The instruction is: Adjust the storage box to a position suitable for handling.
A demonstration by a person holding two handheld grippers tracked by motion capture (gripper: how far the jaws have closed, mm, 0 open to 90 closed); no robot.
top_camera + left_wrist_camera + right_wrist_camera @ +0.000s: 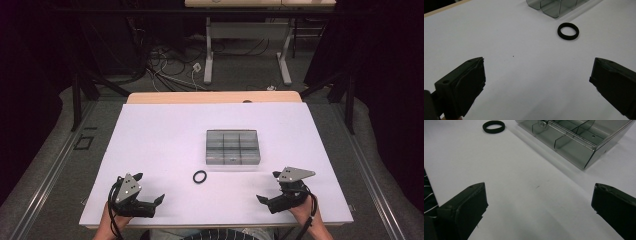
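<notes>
The black ring lies flat at lower centre, just below the grey divided box. Both grippers' fingers are spread, empty. It looks light, rubbery; pinch across its band.

Black rubber ring: on the white table, near the front middle, just off the box's front-left corner, at its 7 o'clock, not touching it.
Clear grey plastic compartment box: at table centre, at 1 o'clock from the ring.
Left gripper: front-left of the table, at 8 o'clock from the ring, well apart.
Right gripper: front-right, at 4 o'clock from the ring, at 5 o'clock from the box.
</notes>
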